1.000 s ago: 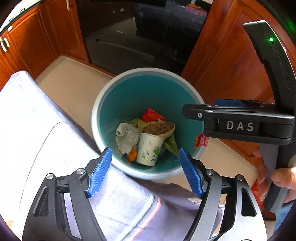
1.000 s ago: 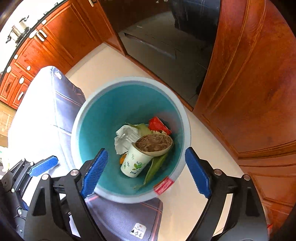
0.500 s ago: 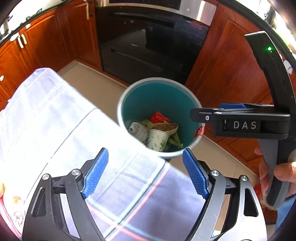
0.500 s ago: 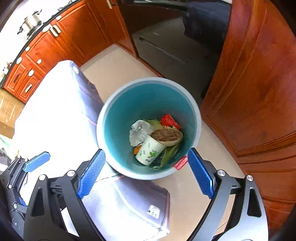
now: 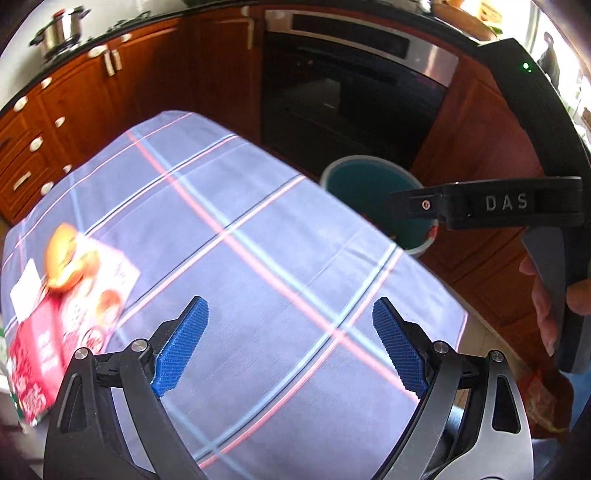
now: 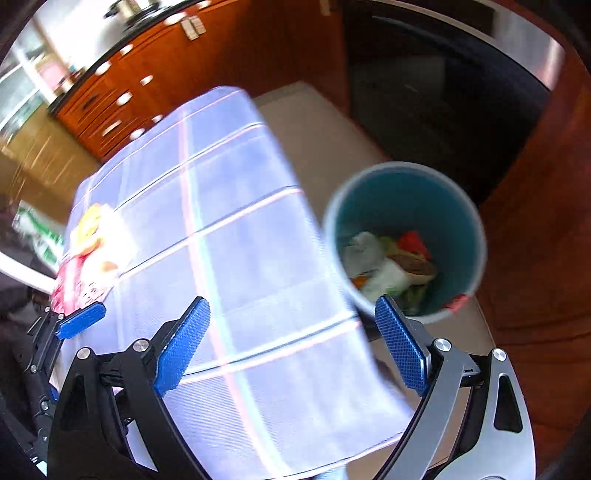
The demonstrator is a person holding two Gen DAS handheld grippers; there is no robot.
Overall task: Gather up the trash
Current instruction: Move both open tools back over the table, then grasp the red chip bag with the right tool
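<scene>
Two grippers hang over a table draped in a blue-grey plaid cloth point(image 5: 266, 236), red and pale-blue stripes crossing it; both views blurred. Behind, red-brown wood cabinets point(image 5: 92, 110) with pale knobs, and a dark built-in oven point(image 5: 343, 99) with a steel top strip. Pale tile floor point(image 6: 321, 140) shows between table and oven in the right view. Steel pot point(image 5: 61, 31) on the counter, far left.

Bin point(image 6: 406, 236), grey outside, teal inside, stands on the floor just past the table's far right corner, near the oven. Trash already in it: crumpled white paper point(image 6: 360, 249), white cup point(image 6: 388, 277), brown bowl point(image 6: 415, 264), red scrap point(image 6: 413, 240), some green bits. In the left view the cloth edge and the right gripper's black body hide most of the bin.

Trash on the table: red and white carton point(image 5: 55, 328) lies flat at the near left edge, an orange round thing point(image 5: 64, 258) on top, too blurred to name.

Left gripper point(image 5: 291, 347): jaws wide and opening, nothing between, blue pads over bare cloth, well apart from the carton.
Right gripper point(image 6: 293, 347): jaws wide, empty, above the cloth's right side, right pad overlapping the bin's near rim in view. Hand point(image 5: 554, 302) grips its handle at the left view's right edge.
</scene>
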